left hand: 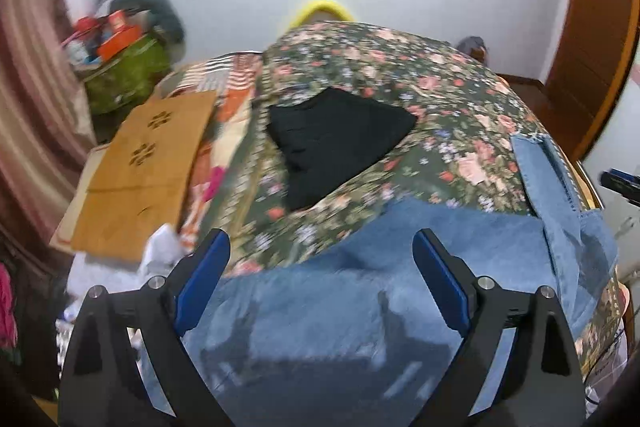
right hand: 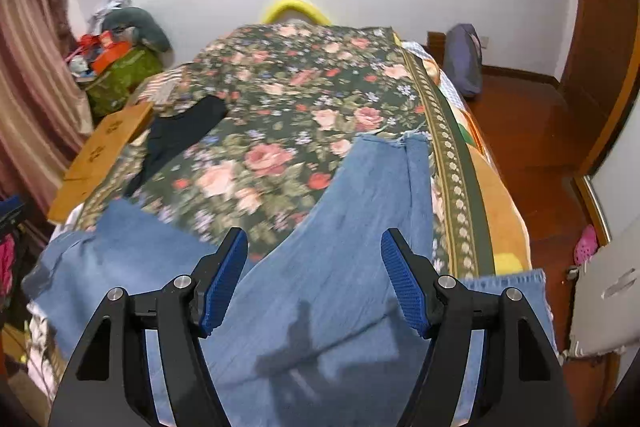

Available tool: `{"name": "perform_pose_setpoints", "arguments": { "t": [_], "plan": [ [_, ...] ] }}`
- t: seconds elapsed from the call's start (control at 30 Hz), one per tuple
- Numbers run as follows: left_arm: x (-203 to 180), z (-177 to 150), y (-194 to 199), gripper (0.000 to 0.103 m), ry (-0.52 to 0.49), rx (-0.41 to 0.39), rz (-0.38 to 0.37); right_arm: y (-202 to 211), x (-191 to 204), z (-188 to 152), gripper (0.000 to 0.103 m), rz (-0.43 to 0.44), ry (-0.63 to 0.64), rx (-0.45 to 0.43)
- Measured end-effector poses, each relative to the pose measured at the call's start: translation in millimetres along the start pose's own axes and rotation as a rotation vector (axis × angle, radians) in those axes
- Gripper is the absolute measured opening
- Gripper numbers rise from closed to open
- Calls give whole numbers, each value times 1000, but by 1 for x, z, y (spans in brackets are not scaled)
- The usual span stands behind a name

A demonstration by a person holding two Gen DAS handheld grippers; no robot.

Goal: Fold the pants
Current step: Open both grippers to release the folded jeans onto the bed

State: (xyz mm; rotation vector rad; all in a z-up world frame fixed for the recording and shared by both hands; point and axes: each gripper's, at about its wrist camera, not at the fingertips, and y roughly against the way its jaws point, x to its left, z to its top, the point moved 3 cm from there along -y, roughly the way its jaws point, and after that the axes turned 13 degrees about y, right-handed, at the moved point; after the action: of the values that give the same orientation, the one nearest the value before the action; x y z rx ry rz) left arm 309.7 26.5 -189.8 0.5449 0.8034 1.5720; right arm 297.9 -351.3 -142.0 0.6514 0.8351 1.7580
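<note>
Blue denim pants (left hand: 320, 307) lie spread over the near end of a bed covered by a floral bedspread (left hand: 400, 67). One leg (right hand: 384, 163) runs away from me toward the bed's right border, and a frayed hem hangs off the right side. My left gripper (left hand: 322, 239) hovers above the denim, its jaws wide apart with nothing between the blue pads. My right gripper (right hand: 315, 235) stands open too, over the pants (right hand: 340, 287), its pads clear of the cloth.
A folded black garment (left hand: 340, 143) rests mid-bed to the left. A flat cardboard box (left hand: 152, 155) lies along the bed's left edge, with a cluttered green bag (left hand: 124, 75) and curtain beyond. Wooden floor (right hand: 528, 131) and a door flank the right side.
</note>
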Motion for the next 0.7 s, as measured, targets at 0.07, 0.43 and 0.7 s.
{"name": "perform_pose_setpoints", "arguments": {
  "t": [0.07,0.43,0.7],
  "plan": [
    [-16,10,-16,93,-22,16,-14,-20,-8,6,66,-1,-7,19],
    [-36,34,-86,94,-16,73,19,-140,-43,38,66,11,-67,120],
    [-31,24,-110,94,0,114,43,-185,-49,31,52,-31,-53,177]
  ]
}}
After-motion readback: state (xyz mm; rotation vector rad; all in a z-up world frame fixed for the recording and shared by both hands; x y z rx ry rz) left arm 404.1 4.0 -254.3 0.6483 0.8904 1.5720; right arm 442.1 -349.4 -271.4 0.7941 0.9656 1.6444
